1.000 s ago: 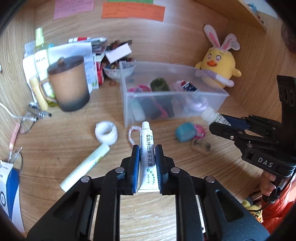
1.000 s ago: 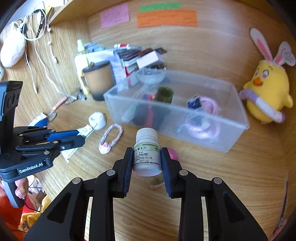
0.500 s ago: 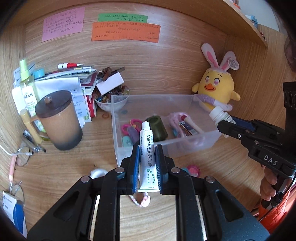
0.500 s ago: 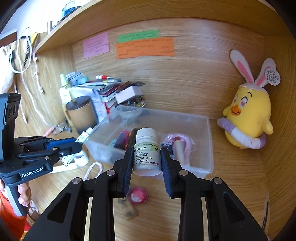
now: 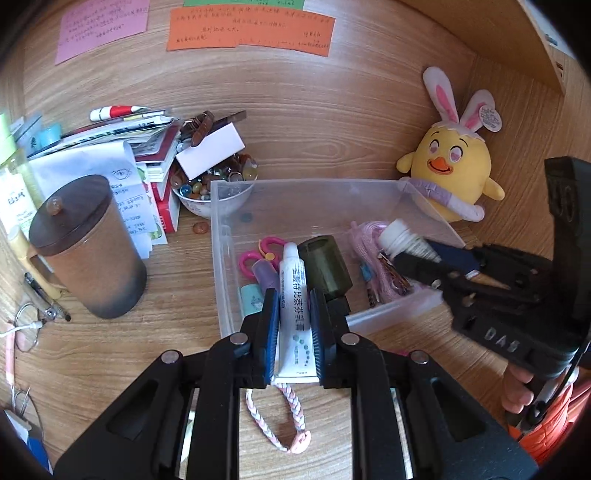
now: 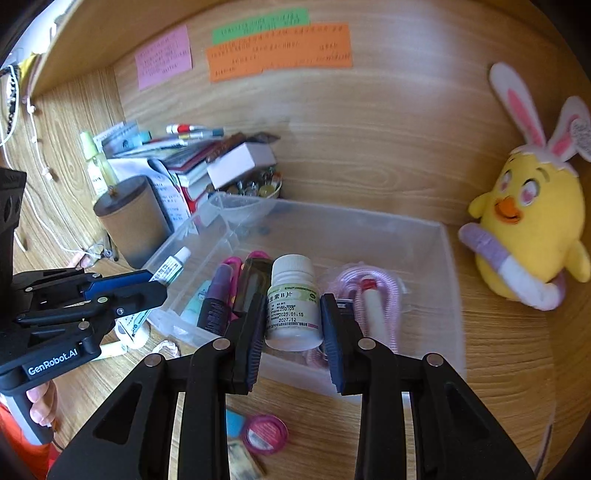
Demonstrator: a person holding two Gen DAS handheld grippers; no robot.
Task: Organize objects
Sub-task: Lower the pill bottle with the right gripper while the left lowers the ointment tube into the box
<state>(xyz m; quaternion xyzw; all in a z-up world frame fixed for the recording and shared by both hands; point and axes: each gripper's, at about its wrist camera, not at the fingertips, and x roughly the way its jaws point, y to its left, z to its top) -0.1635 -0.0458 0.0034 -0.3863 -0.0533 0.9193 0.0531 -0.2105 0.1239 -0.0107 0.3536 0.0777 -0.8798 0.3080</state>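
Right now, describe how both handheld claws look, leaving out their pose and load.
Both are matte black plastic with cut-out arms, silver round rivets and ribbed blue pads. The left claw carries white "GenRobot.AI" lettering on its side, seen from the right wrist view. The right claw shows raised "DAS" letters in the left wrist view. Orange clothing shows beside both handles.

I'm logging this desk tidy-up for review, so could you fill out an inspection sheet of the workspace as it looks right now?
Surface: wooden desk, crowded.
Job's things: clear bin holds scissors, dark green case, pink cord; braided bracelet and pink round case lie outside it.
Clutter: lidded mug, paper stack, bowl of beads, plush chick.
Grippers: left gripper shut on ointment tube; right gripper shut on pill bottle; both near the bin.
Cables: white cable at desk's left edge.
Surroundings: sticky notes on back panel.
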